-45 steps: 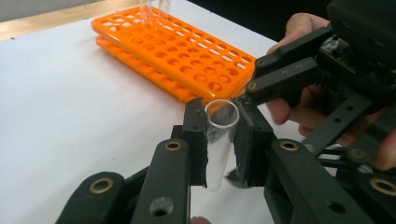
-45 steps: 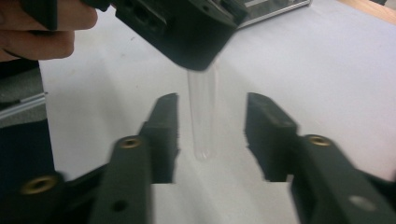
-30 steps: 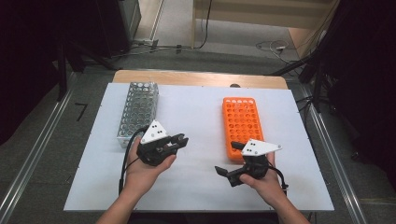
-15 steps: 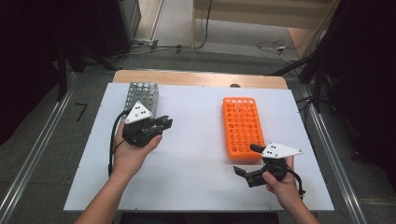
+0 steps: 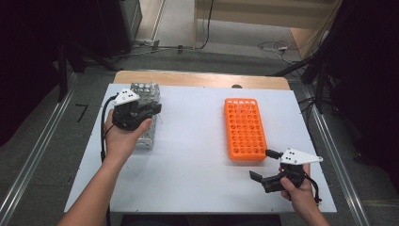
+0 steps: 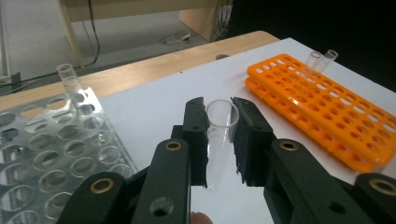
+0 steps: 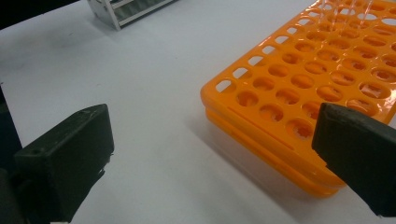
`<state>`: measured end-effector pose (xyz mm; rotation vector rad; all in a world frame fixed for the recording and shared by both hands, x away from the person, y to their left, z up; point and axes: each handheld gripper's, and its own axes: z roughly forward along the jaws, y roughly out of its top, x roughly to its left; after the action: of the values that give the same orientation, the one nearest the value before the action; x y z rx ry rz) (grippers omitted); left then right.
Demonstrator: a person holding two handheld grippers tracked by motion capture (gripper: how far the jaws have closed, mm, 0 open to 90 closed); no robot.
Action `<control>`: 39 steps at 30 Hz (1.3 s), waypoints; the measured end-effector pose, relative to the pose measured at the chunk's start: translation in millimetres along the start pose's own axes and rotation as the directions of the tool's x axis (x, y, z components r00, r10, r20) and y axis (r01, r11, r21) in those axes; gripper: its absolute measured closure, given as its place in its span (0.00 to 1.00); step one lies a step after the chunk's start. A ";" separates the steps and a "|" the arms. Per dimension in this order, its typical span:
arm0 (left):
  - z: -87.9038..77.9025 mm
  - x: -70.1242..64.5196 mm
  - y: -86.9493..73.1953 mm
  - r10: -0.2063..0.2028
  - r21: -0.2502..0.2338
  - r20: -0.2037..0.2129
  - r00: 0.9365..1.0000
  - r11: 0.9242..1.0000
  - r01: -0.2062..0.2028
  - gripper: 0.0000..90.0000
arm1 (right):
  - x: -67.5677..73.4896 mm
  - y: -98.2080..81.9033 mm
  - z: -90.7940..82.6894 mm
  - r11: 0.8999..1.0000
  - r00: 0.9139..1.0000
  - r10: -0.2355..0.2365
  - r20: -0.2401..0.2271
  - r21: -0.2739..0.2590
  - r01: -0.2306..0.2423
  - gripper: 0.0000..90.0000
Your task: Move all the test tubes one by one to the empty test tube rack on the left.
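Observation:
My left gripper point(image 5: 154, 109) hovers over the clear rack point(image 5: 144, 139) at the table's left. Its jaws are shut on a clear empty test tube point(image 6: 218, 140), held upright with its open mouth level with the fingertips point(image 6: 196, 112). One tube point(image 6: 70, 81) stands at a far corner of the clear rack point(image 6: 51, 149). The orange rack point(image 5: 244, 129) lies right of centre, and two clear tubes point(image 6: 320, 60) stand at its far end. Near the table's front right, my right gripper point(image 5: 262, 165) is open and empty, its jaws point(image 7: 217, 135) spread wide beside the orange rack's point(image 7: 317, 79) near corner.
Both racks rest on a white table top point(image 5: 197, 165) with a wooden strip point(image 5: 202, 79) along its far edge. Cables lie on the floor beyond. Bare white surface runs between the two racks and along the front edge.
The left hand has carried its gripper away from the table's middle, leftward and farther off, to over the clear rack. The right hand has drawn right and back toward the front edge.

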<state>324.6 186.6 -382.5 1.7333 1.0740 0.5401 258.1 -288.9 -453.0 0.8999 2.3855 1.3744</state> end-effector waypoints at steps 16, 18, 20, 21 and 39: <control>23.3 36.8 15.7 -0.014 0.002 -0.103 0.995 1.000 0.014 0.84 | -1.9 -1.9 2.7 1.000 1.000 -0.002 0.015 0.009 0.002 0.00; 25.4 40.4 18.4 -0.019 -0.003 -0.113 0.993 1.000 0.019 0.84 | -2.2 -2.0 2.5 1.000 1.000 -0.002 0.018 0.009 0.002 0.00; 27.6 44.1 21.1 -0.023 -0.008 -0.124 0.992 1.000 0.022 0.84 | -2.7 -2.1 2.1 1.000 1.000 -0.001 0.018 0.006 0.000 0.00; 28.9 45.7 22.4 -0.021 -0.006 -0.132 0.991 1.000 0.020 0.84 | -3.0 -2.2 1.7 1.000 1.000 0.001 0.021 0.007 -0.001 0.00; 52.2 69.1 34.4 -0.041 -0.013 -0.214 0.976 0.999 0.039 0.84 | -4.6 -2.8 0.6 1.000 1.000 0.007 0.023 -0.001 -0.007 0.00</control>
<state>413.5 214.9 -381.3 1.6692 1.2530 0.7178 261.0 -292.4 -456.2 0.9201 2.3673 1.3604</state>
